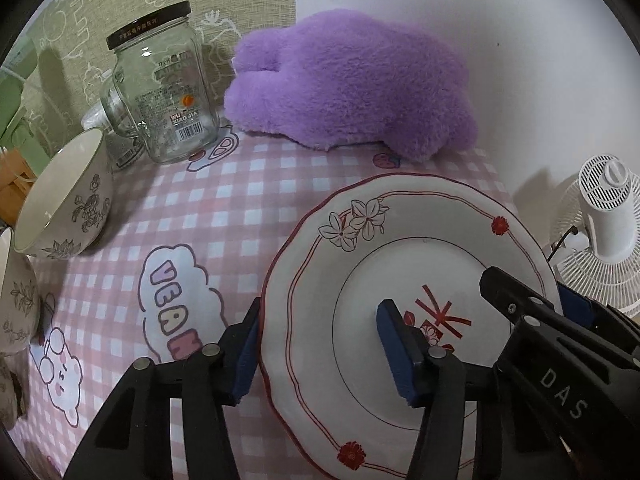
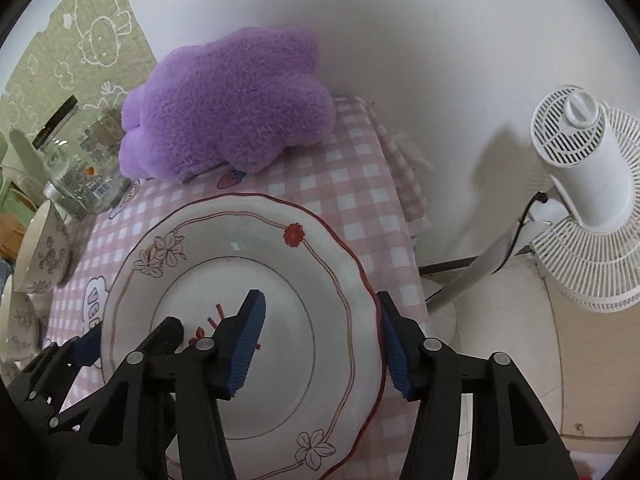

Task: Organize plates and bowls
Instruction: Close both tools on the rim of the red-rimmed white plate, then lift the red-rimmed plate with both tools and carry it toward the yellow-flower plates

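Note:
A white plate (image 1: 400, 224) with a red scalloped rim and flower prints lies on the pink checked tablecloth (image 1: 200, 216). My left gripper (image 1: 320, 308) is open and straddles the plate's left rim, one blue pad outside the edge and the other above the well. My right gripper (image 2: 319, 296) is open too and straddles the right rim of the plate (image 2: 240, 240) the same way. Two white floral bowls stand to the left, the further bowl (image 1: 68, 204) and the nearer bowl (image 1: 16, 308); the further bowl (image 2: 44, 248) also shows in the right wrist view.
A glass jar (image 1: 160, 92) with a black lid and a purple plush toy (image 1: 352, 84) sit at the back by the wall. A white fan (image 2: 592, 184) stands off the table's right edge, which runs close beside the plate.

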The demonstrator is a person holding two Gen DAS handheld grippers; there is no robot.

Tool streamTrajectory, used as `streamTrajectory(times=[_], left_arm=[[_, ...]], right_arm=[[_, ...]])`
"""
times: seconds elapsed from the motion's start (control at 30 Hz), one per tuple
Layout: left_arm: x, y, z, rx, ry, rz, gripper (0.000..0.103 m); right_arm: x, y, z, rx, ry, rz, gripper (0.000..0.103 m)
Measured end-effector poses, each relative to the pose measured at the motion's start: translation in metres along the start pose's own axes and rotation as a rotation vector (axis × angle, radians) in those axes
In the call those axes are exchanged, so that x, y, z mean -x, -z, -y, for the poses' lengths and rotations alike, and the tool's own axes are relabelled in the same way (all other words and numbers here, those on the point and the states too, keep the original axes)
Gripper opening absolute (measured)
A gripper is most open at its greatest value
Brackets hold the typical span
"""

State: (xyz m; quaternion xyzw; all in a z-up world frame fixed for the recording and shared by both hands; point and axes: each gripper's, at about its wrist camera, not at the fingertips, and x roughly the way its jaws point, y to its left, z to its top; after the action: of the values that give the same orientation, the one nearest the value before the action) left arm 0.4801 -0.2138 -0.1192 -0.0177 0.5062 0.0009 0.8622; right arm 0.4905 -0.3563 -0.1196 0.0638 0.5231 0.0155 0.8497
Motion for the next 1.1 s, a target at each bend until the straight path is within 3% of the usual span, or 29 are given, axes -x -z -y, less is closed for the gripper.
streamTrajectory(times=[0.4,1.1], left_arm=[[0.022,0.023,-0.027,0.000,-0.019,-0.033,0.056],[0.096,0.148,-0.083,0.054,-0.046,-0.121,0.056]], right_arm=[[0.022,0.020,-0.018,0.037,-0.014,-0.034,0.056],[0.086,0.135,-0.072,0.121,-0.053,-0.159,0.056]])
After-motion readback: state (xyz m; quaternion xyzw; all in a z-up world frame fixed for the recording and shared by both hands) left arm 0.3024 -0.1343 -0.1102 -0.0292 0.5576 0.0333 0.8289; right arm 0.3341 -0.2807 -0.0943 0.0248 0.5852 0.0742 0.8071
